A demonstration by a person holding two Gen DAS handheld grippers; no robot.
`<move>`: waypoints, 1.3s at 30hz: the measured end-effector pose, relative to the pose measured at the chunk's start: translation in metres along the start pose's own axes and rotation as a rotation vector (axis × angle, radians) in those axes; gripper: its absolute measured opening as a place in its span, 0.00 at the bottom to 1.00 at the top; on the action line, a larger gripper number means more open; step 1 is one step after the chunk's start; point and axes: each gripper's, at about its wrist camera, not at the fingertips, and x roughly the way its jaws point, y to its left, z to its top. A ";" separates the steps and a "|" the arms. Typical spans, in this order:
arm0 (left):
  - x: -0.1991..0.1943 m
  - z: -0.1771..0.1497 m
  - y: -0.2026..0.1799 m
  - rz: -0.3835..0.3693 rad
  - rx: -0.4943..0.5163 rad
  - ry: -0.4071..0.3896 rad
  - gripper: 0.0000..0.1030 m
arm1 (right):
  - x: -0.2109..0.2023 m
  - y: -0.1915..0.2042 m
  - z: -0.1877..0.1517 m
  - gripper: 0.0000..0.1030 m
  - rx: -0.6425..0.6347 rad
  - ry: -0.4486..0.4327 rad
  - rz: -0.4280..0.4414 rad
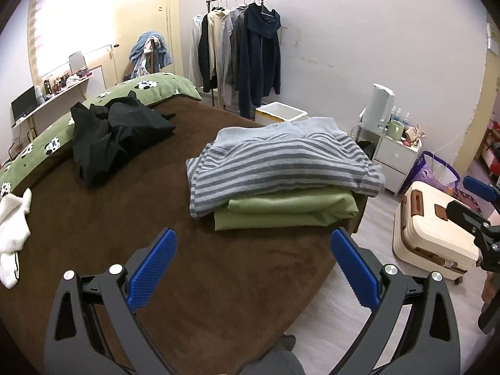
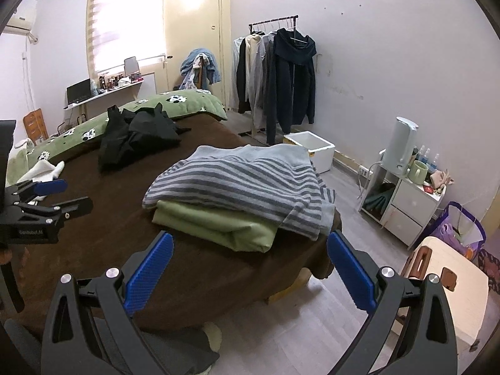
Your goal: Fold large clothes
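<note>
Currently both tools, left (image 1: 253, 247) and right (image 2: 250, 250), are spread wide and empty above the bed (image 1: 93, 218). Folded striped top (image 1: 281, 159) lies on folded green cloth (image 1: 281, 211) near the bed's corner; black garment (image 1: 115, 131) lies crumpled farther back.

Striped garment (image 1: 281, 159) atop green fabric (image 1: 286, 212)
</note>
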 end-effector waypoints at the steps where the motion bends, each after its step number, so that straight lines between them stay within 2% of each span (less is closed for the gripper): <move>1: -0.001 -0.003 -0.002 -0.001 0.005 0.003 0.94 | 0.000 0.002 -0.003 0.95 -0.006 0.002 -0.003; 15: 0.002 -0.012 0.002 0.010 -0.026 0.003 0.94 | -0.002 0.010 -0.010 0.95 -0.026 -0.009 -0.016; 39: 0.001 -0.010 -0.003 0.015 0.019 0.024 0.94 | 0.010 0.009 0.004 0.95 -0.044 0.023 -0.012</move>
